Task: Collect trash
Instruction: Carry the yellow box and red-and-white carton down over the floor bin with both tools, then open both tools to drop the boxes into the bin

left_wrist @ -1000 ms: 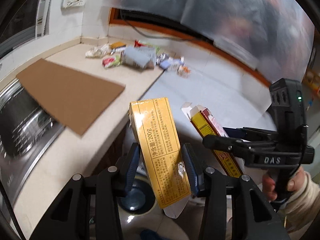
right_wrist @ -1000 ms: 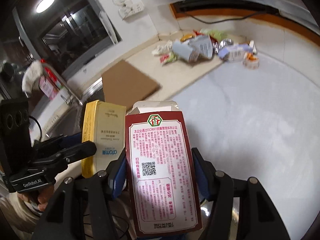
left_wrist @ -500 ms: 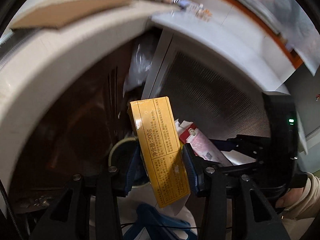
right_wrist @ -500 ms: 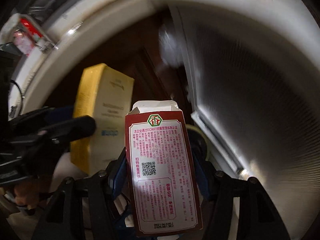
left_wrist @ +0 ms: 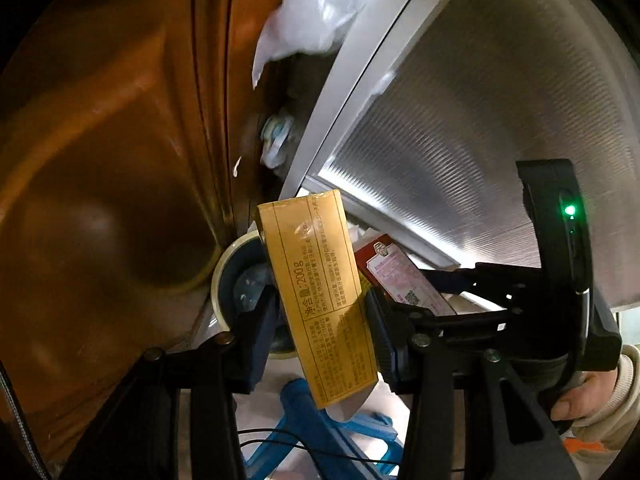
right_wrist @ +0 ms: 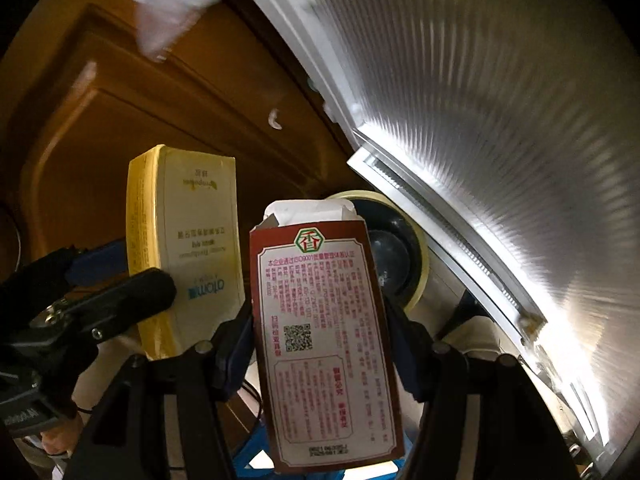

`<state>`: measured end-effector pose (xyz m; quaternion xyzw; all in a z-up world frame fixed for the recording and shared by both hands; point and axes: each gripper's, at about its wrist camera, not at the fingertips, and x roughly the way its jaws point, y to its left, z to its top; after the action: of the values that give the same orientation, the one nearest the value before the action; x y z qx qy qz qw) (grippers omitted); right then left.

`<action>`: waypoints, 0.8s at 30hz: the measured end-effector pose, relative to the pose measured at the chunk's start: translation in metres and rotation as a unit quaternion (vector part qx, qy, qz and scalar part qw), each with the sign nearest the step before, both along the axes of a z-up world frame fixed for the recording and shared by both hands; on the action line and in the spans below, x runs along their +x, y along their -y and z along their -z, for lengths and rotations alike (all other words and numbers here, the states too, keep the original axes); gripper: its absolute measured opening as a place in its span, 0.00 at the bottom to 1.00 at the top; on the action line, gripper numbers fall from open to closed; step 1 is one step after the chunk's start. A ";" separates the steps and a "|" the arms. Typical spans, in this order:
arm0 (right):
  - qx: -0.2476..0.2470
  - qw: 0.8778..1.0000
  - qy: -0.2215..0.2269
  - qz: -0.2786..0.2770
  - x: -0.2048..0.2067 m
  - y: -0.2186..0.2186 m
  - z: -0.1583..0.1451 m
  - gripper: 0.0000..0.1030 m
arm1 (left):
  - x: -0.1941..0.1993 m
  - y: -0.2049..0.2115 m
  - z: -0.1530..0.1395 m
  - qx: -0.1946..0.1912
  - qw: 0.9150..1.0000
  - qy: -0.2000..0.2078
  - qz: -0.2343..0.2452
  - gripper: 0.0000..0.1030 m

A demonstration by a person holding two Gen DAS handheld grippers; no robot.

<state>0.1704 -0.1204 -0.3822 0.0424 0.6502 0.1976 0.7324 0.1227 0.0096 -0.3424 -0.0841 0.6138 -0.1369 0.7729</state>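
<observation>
Left wrist view: the left gripper (left_wrist: 320,320) pinches the yellow box (left_wrist: 320,296), the right gripper (right_wrist: 320,336) the red carton (right_wrist: 324,344), both lowered from the tabletop toward the bin (left_wrist: 228,280) ahead, ready for release.

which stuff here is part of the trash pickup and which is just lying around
Part of the job:
- yellow box, clamped in the left claw
- red box, clamped in the right claw
- round bin with a pale rim, below both boxes

Just there:
- brown cabinet door
- ribbed metal panel
- clear plastic bag
- blue frame
</observation>
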 end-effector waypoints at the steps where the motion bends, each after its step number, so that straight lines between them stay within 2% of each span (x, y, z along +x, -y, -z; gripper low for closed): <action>1: 0.000 1.000 -0.005 0.003 0.003 0.000 0.005 0.60 | 0.001 0.002 0.004 0.003 1.000 -0.002 0.001 0.43; 7: 0.008 1.000 -0.030 0.008 0.010 0.004 0.019 0.60 | 0.011 0.004 0.024 0.017 1.000 -0.017 0.016 0.43; 10: 0.007 1.000 -0.028 0.001 0.010 0.004 0.020 0.60 | 0.016 0.001 0.025 0.013 0.999 -0.026 0.020 0.50; 13: 0.007 0.999 -0.031 -0.001 0.012 0.002 0.023 0.61 | 0.016 0.000 0.027 0.020 0.999 -0.031 0.021 0.51; 20: 0.004 1.000 -0.028 -0.006 0.010 -0.004 0.022 0.61 | 0.010 -0.006 0.023 0.027 0.999 -0.030 0.019 0.51; 24: -0.001 1.000 -0.009 -0.010 0.005 -0.004 0.010 0.61 | 0.002 -0.010 0.011 0.024 0.999 -0.018 0.013 0.51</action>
<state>0.1752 -0.1160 -0.3917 0.0367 0.6573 0.2035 0.7247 0.1250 0.0191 -0.3535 -0.0602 0.6321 -0.1312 0.7614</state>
